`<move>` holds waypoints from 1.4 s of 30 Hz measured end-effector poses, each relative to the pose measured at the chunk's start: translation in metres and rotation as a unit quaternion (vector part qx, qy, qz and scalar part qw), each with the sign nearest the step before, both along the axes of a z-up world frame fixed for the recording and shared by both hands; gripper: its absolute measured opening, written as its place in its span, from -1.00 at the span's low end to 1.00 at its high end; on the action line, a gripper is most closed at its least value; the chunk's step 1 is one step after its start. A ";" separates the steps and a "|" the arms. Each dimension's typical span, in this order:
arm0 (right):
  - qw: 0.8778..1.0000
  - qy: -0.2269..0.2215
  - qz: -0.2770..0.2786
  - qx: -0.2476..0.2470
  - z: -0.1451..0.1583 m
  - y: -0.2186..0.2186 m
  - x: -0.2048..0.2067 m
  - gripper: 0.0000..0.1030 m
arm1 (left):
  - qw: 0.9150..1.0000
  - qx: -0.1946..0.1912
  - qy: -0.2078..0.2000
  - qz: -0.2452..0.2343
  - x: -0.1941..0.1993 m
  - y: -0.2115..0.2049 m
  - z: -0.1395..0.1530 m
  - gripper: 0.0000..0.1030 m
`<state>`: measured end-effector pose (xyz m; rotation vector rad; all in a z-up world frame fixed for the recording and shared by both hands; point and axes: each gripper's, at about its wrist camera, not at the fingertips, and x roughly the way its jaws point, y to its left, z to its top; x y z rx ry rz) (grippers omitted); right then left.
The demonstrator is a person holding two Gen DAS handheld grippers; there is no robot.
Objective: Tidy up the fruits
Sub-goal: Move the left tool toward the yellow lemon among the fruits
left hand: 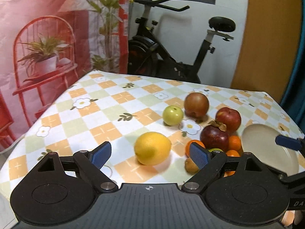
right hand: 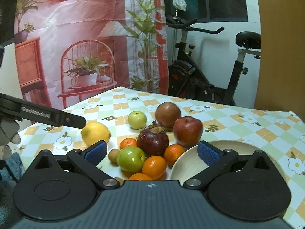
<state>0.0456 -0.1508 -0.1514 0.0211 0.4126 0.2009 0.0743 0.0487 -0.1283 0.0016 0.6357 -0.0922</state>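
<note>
On the checked tablecloth [left hand: 118, 97], left to right: left gripper [left hand: 150, 155], jaws wide, lemon [left hand: 152, 148] between them, untouched; clustered fruits, including mangosteen [right hand: 152, 140]; right gripper [right hand: 152, 151], jaws wide, empty, beside cream plate [right hand: 246, 147].

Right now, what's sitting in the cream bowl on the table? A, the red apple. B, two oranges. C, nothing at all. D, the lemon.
C: the cream bowl shows only its bare inside in both views, while the lemon, the red apple and the oranges all lie on the tablecloth beside it.
</note>
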 end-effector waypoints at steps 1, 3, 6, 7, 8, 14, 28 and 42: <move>1.000 0.004 -0.002 -0.004 0.000 0.001 0.001 1.00 | 1.000 -0.004 0.000 0.002 -0.002 0.001 0.001 0.76; 1.000 0.017 0.001 -0.005 -0.003 0.002 0.004 1.00 | 1.000 -0.010 0.003 0.005 -0.001 0.003 0.001 0.76; 0.999 0.038 0.005 0.001 -0.010 0.002 0.005 1.00 | 1.000 -0.011 0.005 0.004 -0.002 0.001 -0.001 0.73; 0.999 0.043 0.007 0.001 -0.012 0.003 0.005 1.00 | 1.000 -0.011 0.005 0.003 -0.002 0.001 -0.001 0.72; 0.999 0.045 0.009 0.000 -0.013 0.004 0.004 1.00 | 1.000 -0.010 0.005 0.001 -0.002 -0.001 -0.002 0.70; 0.998 0.059 0.007 0.010 -0.016 0.002 0.006 1.00 | 1.000 -0.009 0.000 -0.010 -0.002 -0.003 -0.003 0.68; 0.996 0.072 0.014 0.050 -0.001 0.003 0.023 1.00 | 0.996 0.019 -0.031 -0.082 0.012 0.004 0.024 0.62; 0.994 0.084 0.052 0.057 0.012 0.035 0.065 0.98 | 0.992 0.019 -0.004 -0.127 0.042 0.023 0.031 0.52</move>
